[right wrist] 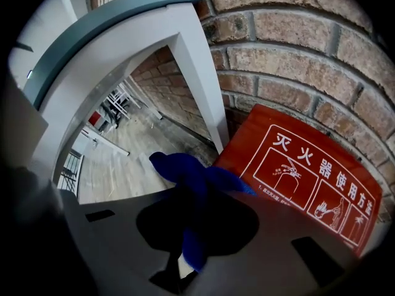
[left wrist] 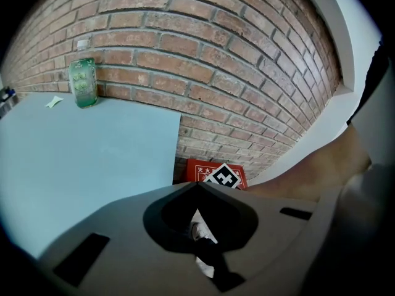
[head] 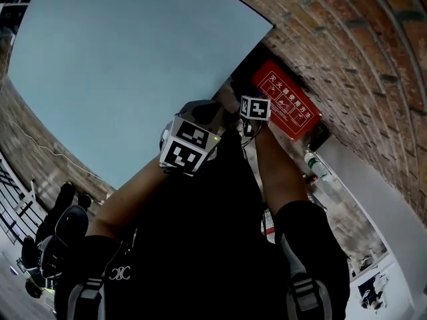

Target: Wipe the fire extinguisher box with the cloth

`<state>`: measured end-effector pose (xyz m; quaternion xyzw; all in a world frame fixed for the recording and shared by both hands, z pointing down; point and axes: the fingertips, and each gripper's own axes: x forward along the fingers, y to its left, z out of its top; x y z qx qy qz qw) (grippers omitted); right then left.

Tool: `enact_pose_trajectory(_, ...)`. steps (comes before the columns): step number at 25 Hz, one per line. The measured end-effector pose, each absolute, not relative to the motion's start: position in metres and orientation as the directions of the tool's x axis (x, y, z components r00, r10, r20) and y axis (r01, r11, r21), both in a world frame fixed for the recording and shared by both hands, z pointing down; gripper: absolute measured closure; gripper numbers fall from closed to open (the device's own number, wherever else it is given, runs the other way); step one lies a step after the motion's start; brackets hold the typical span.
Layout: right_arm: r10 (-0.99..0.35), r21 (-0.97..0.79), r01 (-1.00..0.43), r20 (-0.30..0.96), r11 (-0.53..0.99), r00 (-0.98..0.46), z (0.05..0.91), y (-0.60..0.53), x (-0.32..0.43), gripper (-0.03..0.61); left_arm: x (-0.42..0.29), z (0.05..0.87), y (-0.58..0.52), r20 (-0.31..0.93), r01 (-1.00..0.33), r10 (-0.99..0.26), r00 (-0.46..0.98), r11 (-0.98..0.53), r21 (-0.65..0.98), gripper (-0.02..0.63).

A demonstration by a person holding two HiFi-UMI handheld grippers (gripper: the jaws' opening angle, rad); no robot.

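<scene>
the right gripper [right wrist: 203, 193] pinches the blue cloth [right wrist: 176, 165] just short of the red fire extinguisher box [right wrist: 296, 171], lying ahead-right along the brick wall [right wrist: 296, 36]; the left gripper [left wrist: 197, 187], jaws together and empty, sits farther off.

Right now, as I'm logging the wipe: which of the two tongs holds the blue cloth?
The right tongs, shut on the blue cloth by the red fire extinguisher box; the left tongs grip nothing.
</scene>
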<state>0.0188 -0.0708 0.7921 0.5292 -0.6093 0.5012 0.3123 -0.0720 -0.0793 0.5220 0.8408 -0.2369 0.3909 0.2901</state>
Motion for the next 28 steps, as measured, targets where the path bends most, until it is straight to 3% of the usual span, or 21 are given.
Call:
enact_pose_trajectory(5,-0.348,-0.276,-0.961,0.904,-0.025,-0.25,0.788,-0.07,0.016,0.518,-0.071,0.52,-0.078,0.796,-0.618,-0.166,0.583,-0.726,0.302,0.604)
enact_pose_trajectory(12,-0.394,-0.271,-0.958,0.894,-0.095,-0.214,0.787,-0.086,0.054,0.518,-0.074,0.523,-0.072,0.806,-0.61,-0.146,0.573,-0.733,0.301,0.604)
enact_pose_trajectory(28,-0.448,-0.086,-0.963,0.893,-0.254,0.038,0.769,-0.15,0.165,0.518,-0.079,0.526,-0.078,0.82,-0.612,-0.142,0.554,-0.737,0.286,0.604)
